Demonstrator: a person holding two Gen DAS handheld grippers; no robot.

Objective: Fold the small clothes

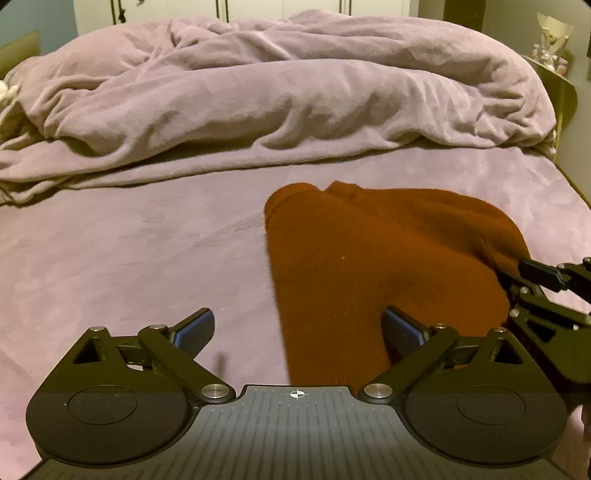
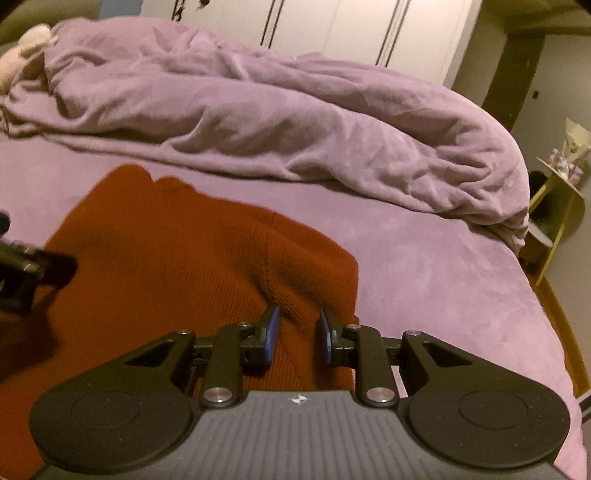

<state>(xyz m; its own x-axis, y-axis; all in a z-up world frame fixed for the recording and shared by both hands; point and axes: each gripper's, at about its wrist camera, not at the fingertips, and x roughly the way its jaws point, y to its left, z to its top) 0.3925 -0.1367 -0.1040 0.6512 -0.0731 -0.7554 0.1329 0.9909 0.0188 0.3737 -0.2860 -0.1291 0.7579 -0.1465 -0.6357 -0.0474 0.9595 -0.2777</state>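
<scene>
A rust-orange knitted garment [image 1: 369, 258] lies on the purple bed sheet [image 1: 129, 258]. My left gripper [image 1: 297, 325] is wide open over the garment's near left edge, its right finger over the cloth. In the right wrist view the garment [image 2: 166, 251] fills the left half. My right gripper [image 2: 297, 325] is partly open with a raised fold of the knit standing between its blue pads [image 2: 272, 332]; the pads do not press it. The right gripper also shows at the right edge of the left wrist view [image 1: 543, 280].
A crumpled purple duvet [image 1: 277, 92] lies heaped across the far half of the bed. A pale soft toy [image 2: 22, 51] sits at its left end. A small yellow side table [image 2: 554, 199] with trinkets stands past the bed's right edge. White wardrobe doors [image 2: 332, 29] stand behind.
</scene>
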